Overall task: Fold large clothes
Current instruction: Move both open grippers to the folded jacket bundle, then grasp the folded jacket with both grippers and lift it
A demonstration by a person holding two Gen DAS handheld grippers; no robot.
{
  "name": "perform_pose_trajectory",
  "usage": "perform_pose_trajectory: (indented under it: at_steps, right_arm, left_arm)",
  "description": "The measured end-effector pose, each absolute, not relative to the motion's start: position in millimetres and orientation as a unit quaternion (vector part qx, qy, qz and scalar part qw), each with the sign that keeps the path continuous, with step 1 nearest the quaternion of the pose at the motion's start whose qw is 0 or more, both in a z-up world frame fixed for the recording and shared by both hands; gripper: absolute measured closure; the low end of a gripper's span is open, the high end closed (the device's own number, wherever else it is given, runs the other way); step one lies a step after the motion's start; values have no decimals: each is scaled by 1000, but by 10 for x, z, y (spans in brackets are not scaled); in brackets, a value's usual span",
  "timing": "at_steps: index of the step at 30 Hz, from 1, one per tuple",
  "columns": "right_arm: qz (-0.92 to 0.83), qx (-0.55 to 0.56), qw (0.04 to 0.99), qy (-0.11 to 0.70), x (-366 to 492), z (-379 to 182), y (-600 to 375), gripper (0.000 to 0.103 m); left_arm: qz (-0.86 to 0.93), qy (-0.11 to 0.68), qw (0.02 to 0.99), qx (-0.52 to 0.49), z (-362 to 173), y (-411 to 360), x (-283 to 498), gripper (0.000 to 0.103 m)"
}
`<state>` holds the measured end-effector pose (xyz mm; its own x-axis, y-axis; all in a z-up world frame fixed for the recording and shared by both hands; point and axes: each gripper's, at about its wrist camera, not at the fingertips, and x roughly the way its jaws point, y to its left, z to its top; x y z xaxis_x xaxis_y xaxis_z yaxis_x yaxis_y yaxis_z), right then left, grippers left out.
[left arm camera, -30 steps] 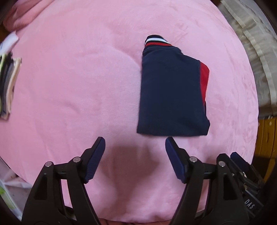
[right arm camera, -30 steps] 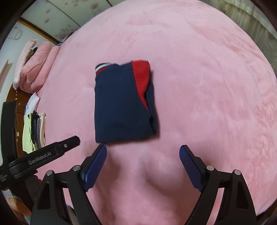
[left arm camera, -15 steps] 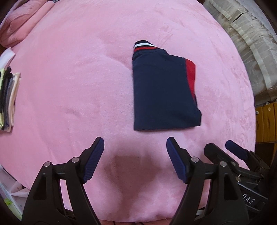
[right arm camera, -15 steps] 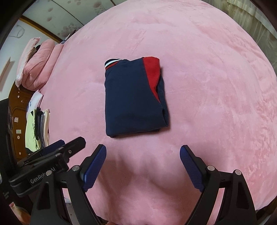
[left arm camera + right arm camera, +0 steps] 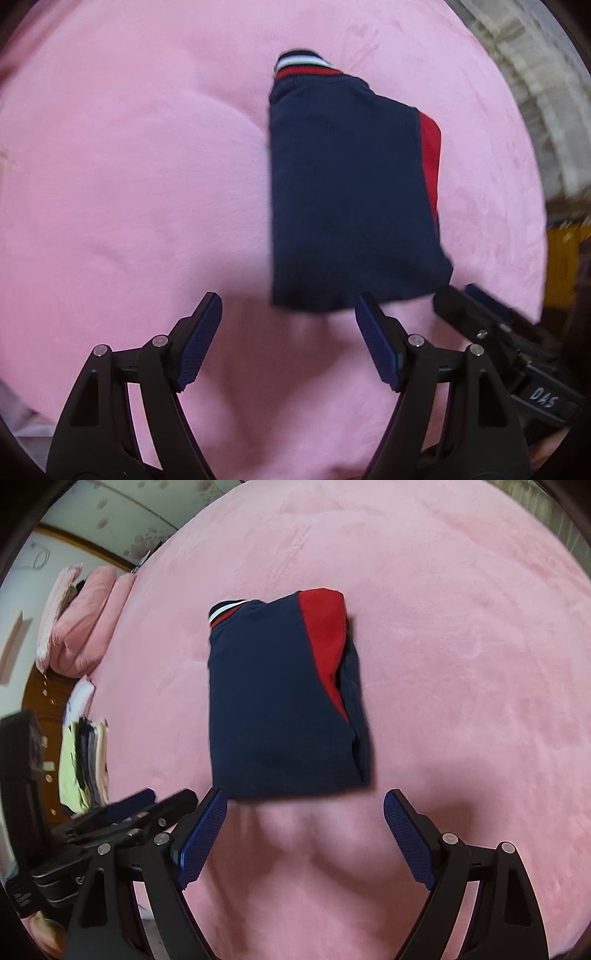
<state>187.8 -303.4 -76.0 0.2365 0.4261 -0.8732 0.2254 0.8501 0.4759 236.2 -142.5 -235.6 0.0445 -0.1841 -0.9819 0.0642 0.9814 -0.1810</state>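
Nearest to me, my left tongs [image 5: 288, 308] stand spread with nothing between the pads, just short of the near edge of the folded garment [image 5: 351, 199]. My right tongs [image 5: 304, 805] are spread wider still, also empty, their left pad tip right at the garment's near left corner; I cannot tell whether it touches the cloth. Each tool shows at the edge of the other's view, so the two sit close side by side.

Beyond the pads lies the navy garment [image 5: 280, 709], folded into a compact rectangle flat on the pink bedcover [image 5: 461, 664]. A red panel [image 5: 327, 627] runs down its right side and a red-and-white striped cuff or collar [image 5: 301, 64] pokes out at the far left corner. The right edge shows stacked layers, slightly uneven.

I judge the folding of this piece essentially done: the shape is small and squared, with no loose sleeve or hem trailing. What seems left is to pick the bundle up by its near edge and carry it off, perhaps to the stack of folded clothes [image 5: 86, 764] at the far left of the bed, before the pink pillows [image 5: 85, 627].
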Motion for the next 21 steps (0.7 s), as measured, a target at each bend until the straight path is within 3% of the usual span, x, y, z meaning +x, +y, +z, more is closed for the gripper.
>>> perform_pose_trajectory:
  at_steps: [5,8,16,21]
  right_arm:
    - [104,281,729,616,2168,-1182,-3136,18]
    - [148,317,692,632,2306,-1459,-3164,31]
    - [163,395,654,625,2575,-1769,-3201,31]
    - [164,412,643,624,2625,-1765,-3217,47]
  left_arm:
    - [-116,691,705,-110,-2749,-1335,2691,30]
    - [-150,698,682,-158,-2936,-1276,2839,30]
    - [-169,724,610,-275,-3296,-1075,2980,31]
    - [-162,718,614,-284,-3241,-1074,2910,38]
